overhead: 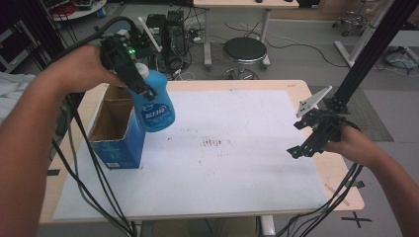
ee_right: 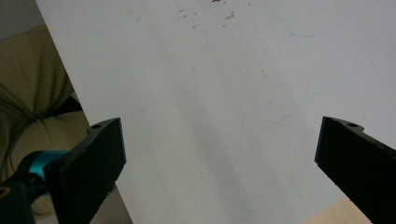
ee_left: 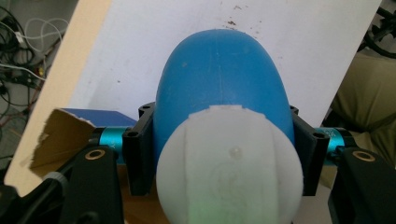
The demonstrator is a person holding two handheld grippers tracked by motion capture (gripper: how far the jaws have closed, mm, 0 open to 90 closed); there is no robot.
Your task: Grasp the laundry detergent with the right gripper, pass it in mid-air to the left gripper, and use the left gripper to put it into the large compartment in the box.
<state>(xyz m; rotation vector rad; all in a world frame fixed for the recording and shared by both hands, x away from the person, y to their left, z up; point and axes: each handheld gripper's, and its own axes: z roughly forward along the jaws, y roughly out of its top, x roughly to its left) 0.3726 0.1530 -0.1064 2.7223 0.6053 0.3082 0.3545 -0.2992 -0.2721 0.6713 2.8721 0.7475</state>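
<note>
Blue bottle [overhead: 157, 105] with white cap [ee_left: 229, 168], held tilted in the air, just beside open blue cardboard box [overhead: 116, 129].

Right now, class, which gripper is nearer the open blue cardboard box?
Left. The left gripper holds the blue bottle right beside the blue cardboard box; the right gripper hovers open across the table.

It looked like a lab; cables [overhead: 195, 37] lay on the grey floor beside a black stool [overhead: 244, 51], computer towers [overhead: 168, 30] and a black metal frame [overhead: 368, 54].
</note>
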